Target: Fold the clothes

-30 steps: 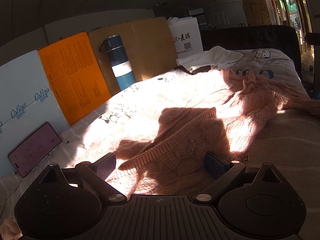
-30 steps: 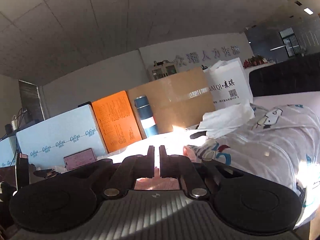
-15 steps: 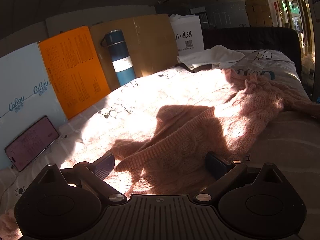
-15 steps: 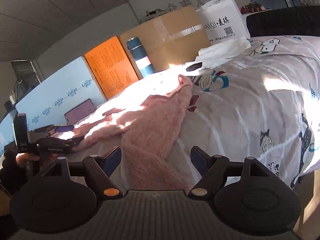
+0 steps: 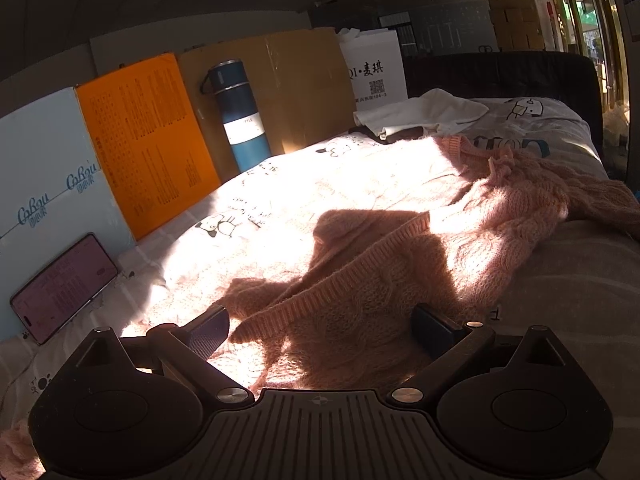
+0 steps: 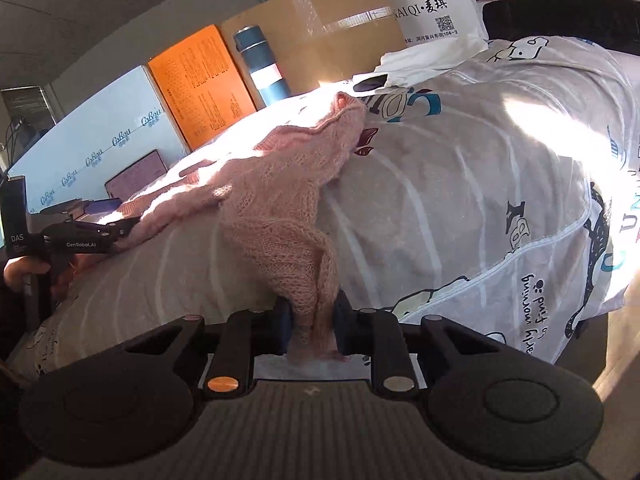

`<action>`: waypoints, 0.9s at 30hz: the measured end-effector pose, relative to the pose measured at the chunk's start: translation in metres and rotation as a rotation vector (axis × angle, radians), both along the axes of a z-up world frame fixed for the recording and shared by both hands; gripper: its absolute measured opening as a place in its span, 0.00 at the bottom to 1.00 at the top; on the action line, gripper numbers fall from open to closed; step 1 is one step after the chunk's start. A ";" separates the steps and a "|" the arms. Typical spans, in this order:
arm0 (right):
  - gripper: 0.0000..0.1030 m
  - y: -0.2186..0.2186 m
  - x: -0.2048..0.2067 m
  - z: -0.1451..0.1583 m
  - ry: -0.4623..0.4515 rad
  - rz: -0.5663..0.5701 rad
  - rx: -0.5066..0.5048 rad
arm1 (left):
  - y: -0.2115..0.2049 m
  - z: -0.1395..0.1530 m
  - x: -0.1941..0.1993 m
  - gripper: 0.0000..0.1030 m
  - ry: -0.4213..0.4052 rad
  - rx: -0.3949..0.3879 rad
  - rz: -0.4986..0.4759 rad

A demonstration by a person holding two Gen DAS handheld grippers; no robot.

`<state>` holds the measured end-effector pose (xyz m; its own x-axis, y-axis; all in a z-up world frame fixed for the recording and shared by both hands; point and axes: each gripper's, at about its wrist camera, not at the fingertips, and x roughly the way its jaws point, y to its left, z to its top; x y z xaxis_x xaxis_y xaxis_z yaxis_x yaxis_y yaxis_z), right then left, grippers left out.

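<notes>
Pink sweater [image 6: 280,184] being spread on bed [image 6: 460,200]. Sleeve end being pinched as right tool [image 6: 310,320] is closing. Left tool [image 5: 320,328] being held wide open, empty, over hem. Grip probably worth deepening before lifting; pad contact partly hidden.

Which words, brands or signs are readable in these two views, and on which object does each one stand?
"CaBau", repeated: pale blue board.
"GenRobot.AI": left claw.
"DAS": black handle.
"AIQI" plus two Chinese characters: white bag.
"early morning": printed bedsheet.
Orange board: print too small to read.
Phone screen: blurred.
Bottle label: too small.
</notes>
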<state>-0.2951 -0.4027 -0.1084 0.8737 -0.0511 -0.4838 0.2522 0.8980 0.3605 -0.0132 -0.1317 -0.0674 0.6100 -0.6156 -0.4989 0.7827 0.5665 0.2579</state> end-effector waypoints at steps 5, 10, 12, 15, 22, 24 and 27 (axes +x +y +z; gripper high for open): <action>0.15 -0.004 0.005 0.034 -0.093 -0.065 -0.174 | -0.001 0.000 0.001 0.97 0.005 0.003 -0.001; 0.15 -0.007 0.054 0.069 -0.182 0.019 -0.364 | 0.000 0.000 0.002 0.97 0.016 0.000 0.000; 0.15 -0.006 0.080 0.080 -0.188 0.086 -0.412 | 0.000 -0.001 0.002 0.97 0.015 0.001 0.000; 0.16 0.000 0.116 0.089 -0.161 0.195 -0.481 | 0.000 -0.001 0.002 0.97 0.013 0.002 -0.001; 0.51 0.021 0.182 0.087 -0.117 0.356 -0.597 | 0.000 -0.001 0.006 0.98 0.041 -0.003 -0.001; 0.64 0.021 0.192 0.086 -0.136 0.375 -0.594 | 0.001 -0.001 0.010 0.99 0.066 -0.009 0.002; 0.69 0.018 0.206 0.085 -0.161 0.385 -0.570 | 0.003 -0.002 0.015 1.00 0.095 -0.018 0.004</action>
